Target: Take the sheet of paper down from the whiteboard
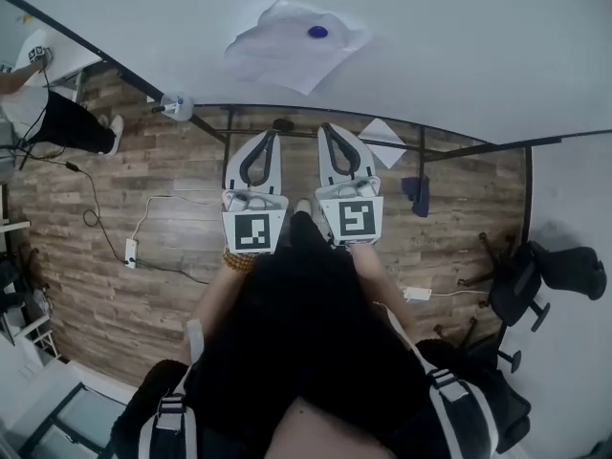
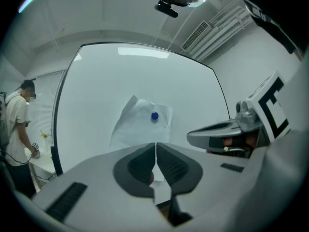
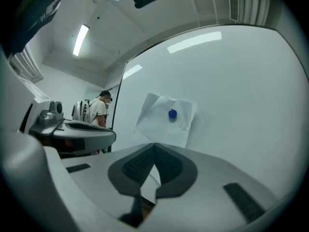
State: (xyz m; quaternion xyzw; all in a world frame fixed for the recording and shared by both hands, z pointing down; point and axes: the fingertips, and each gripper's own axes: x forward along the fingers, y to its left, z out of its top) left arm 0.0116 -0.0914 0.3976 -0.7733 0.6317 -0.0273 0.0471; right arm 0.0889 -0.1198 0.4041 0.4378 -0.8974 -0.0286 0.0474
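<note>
Before the whiteboard (image 1: pixel 430 27), both grippers' (image 1: pixel 271 135) (image 1: pixel 325 128) fingers (image 2: pixel 139 166) meet, empty.

I record a black office chair (image 1: pixel 521 275) on the wood floor (image 1: pixel 172 161). A white adapter (image 1: pixel 418 294) lies just left of the chair. A power strip (image 1: pixel 131 252) sits well left of the chair, and a person (image 1: pixel 67 122) stands farthest left of it.

The whiteboard (image 1: pixel 459 55) bears paper (image 1: pixel 282 55) under blue magnet (image 1: pixel 317 32).
</note>
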